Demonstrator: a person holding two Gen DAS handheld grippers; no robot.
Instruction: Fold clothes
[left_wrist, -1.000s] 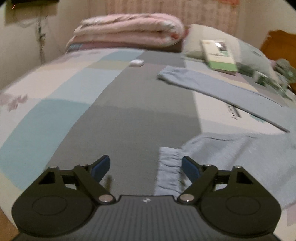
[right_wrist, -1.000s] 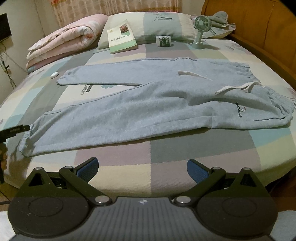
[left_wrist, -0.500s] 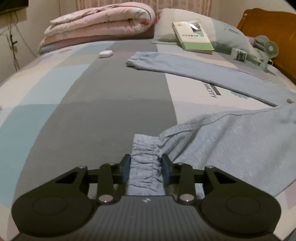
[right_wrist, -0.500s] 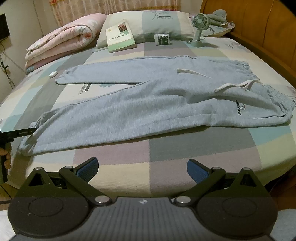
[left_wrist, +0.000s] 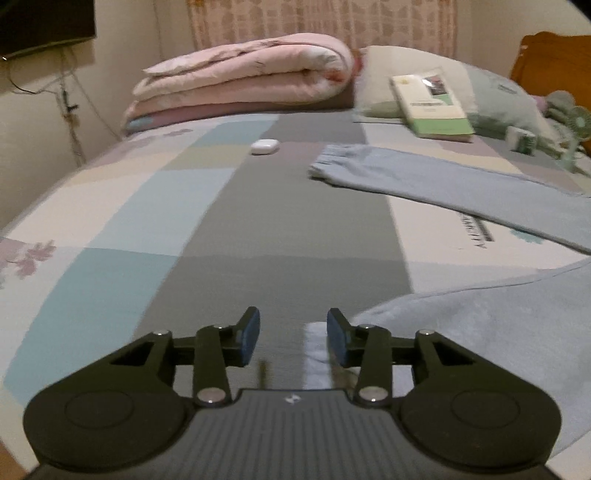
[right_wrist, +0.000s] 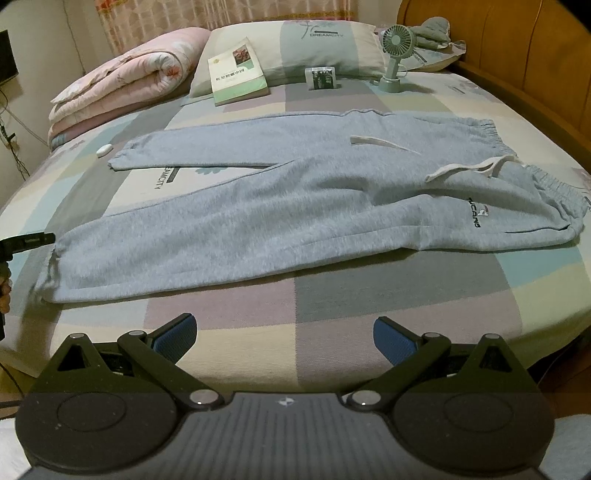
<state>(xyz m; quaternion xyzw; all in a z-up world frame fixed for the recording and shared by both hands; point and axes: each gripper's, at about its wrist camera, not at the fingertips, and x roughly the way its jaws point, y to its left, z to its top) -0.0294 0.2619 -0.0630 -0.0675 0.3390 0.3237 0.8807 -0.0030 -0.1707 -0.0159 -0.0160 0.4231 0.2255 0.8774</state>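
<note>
Half the cuff (left_wrist: 314, 350) hidden behind blurry left tool (left_wrist: 293, 341).

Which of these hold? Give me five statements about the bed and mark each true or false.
1. The grey fleece sweatpants lie spread on the patchwork bedsheet. True.
2. The green-covered paperback book lies on the sweatpants. False: it rests against the pillow, apart from them.
3. The small green handheld fan stands upright. True.
4. The right gripper clamps the waistband. False: it is open and empty, short of the sweatpants.
5. The small white oval case lies beside the far leg's cuff. True.
</note>
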